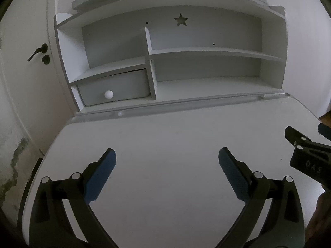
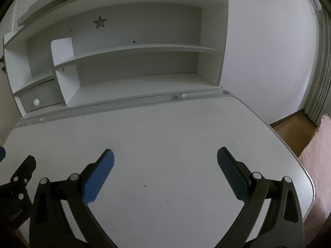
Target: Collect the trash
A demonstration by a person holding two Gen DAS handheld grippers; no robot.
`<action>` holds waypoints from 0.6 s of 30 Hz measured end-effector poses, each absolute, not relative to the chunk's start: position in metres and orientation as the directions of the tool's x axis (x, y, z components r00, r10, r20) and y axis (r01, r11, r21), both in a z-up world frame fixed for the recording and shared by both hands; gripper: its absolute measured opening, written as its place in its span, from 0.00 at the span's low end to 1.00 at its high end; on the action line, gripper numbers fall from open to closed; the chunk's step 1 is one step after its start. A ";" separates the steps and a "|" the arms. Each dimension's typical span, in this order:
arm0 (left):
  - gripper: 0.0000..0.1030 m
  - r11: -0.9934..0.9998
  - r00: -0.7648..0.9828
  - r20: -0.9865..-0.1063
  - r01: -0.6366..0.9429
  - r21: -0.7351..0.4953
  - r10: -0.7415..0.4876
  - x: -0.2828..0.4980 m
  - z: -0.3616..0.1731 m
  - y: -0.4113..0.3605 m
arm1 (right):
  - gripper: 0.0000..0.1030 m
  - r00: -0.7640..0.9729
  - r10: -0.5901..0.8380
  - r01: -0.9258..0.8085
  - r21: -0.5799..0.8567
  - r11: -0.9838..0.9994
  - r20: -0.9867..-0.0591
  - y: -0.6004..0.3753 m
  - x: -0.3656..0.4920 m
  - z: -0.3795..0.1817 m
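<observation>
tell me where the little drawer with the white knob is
The drawer sits at the hutch's lower left in both views, under the short left shelf, just behind the desk's pencil groove.

My left camera catches raised letters on the black body of my right gripper (image 1: 306,163); they look like "DAS", though the last letter runs into the dark edge and I cannot be sure of it. From my right camera, a faint marking on my left gripper (image 2: 15,215) is too blurred to read.
</observation>
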State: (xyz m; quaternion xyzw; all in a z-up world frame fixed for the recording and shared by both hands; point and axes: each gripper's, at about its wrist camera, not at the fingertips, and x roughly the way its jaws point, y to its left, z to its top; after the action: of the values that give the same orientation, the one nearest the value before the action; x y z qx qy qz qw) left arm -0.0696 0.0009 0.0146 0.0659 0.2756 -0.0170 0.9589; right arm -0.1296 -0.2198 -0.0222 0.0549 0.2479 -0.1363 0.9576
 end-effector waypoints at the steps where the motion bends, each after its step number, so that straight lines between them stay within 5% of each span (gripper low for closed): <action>1: 0.94 0.990 0.848 -0.530 0.070 0.120 0.005 -0.070 0.015 0.000 | 0.93 0.841 -0.234 0.288 0.039 0.957 -0.487 -0.220 -0.130 -0.022; 18: 0.94 0.990 0.836 -0.549 0.092 0.104 -0.020 -0.066 0.019 -0.003 | 0.93 0.833 -0.244 0.293 0.021 0.956 -0.497 -0.217 -0.127 -0.023</action>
State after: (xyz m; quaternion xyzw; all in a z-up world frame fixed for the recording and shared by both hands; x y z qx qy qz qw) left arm -0.0657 -0.0030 0.0185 0.0633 0.2849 -0.0294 0.9560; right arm -0.1266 -0.2173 -0.0231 0.0480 0.2530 -0.1404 0.9560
